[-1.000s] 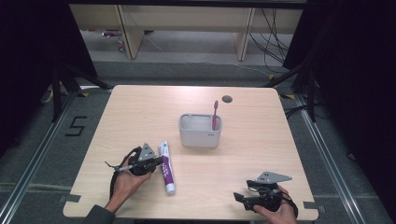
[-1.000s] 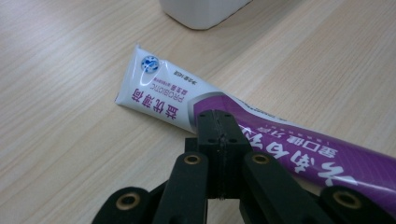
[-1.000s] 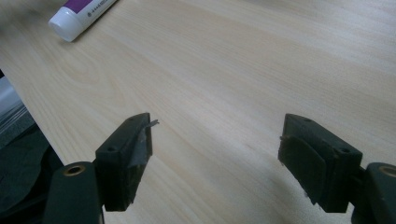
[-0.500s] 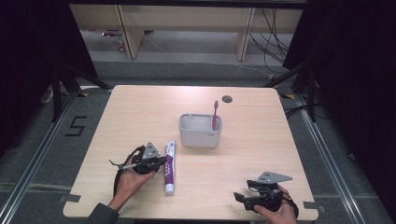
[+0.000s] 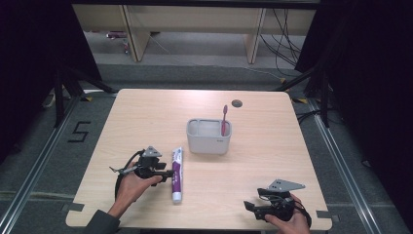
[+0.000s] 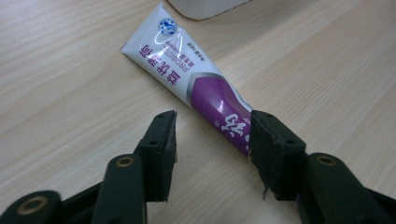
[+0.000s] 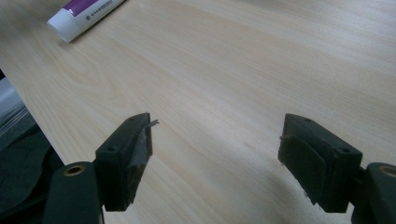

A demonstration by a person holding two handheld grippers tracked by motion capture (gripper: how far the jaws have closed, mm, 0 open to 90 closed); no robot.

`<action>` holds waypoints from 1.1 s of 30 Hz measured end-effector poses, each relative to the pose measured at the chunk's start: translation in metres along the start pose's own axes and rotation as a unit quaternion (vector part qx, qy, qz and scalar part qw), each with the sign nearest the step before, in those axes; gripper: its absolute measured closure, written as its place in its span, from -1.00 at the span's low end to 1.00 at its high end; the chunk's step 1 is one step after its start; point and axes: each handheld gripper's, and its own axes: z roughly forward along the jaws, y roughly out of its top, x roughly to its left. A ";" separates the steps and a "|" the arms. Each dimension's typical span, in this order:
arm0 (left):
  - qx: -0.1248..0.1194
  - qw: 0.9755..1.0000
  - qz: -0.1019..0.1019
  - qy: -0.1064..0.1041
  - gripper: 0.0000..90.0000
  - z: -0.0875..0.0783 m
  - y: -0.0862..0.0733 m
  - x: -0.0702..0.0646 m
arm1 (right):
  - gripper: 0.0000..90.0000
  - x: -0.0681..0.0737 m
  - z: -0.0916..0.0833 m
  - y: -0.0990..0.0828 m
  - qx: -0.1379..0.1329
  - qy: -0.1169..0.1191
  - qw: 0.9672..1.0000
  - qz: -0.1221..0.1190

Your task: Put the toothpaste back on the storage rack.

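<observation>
A white and purple toothpaste tube (image 5: 177, 174) lies flat on the wooden table (image 5: 146, 112), cap toward the front edge. My left gripper (image 5: 166, 175) sits just left of it. In the left gripper view its jaws (image 6: 212, 126) have just been opening and stand apart, with the tube (image 6: 187, 74) slanting between them and running behind the right one; no pad presses on it. My right gripper (image 5: 251, 207) rests near the front right edge, open (image 7: 217, 135) with only bare table between its jaws. The tube's cap end (image 7: 65, 25) lies farther off in the right gripper view.
A grey holder (image 5: 209, 136) stands mid-table with a pink toothbrush (image 5: 224, 119) upright in its right side. A dark round hole (image 5: 237, 103) marks the table's far side. Shelving and cables lie beyond the table.
The left gripper slid a little to the right with the tube, which straightened out. Its jaws then opened and let go of the tube. The right gripper kept still.
</observation>
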 end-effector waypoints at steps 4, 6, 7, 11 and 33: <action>0.021 1.000 -0.013 -0.006 -0.06 0.000 0.003 0.001 | -0.42 0.000 0.001 0.000 0.003 0.003 1.000 -0.001; 0.015 1.000 -0.022 -0.014 -0.14 0.003 0.004 0.000 | -0.42 -0.001 0.001 0.000 -0.003 0.001 1.000 -0.009; 0.019 0.999 -0.021 -0.019 -0.14 0.003 0.004 0.000 | -0.42 -0.001 0.001 0.000 -0.003 0.001 1.000 -0.009; 0.031 0.999 -0.026 -0.020 -0.20 0.007 0.009 -0.003 | -0.42 -0.002 0.001 0.000 -0.001 0.000 1.000 -0.008; 0.077 0.997 -0.015 0.000 -0.24 0.026 0.022 -0.013 | -0.42 -0.001 -0.001 0.000 -0.003 -0.002 1.000 -0.003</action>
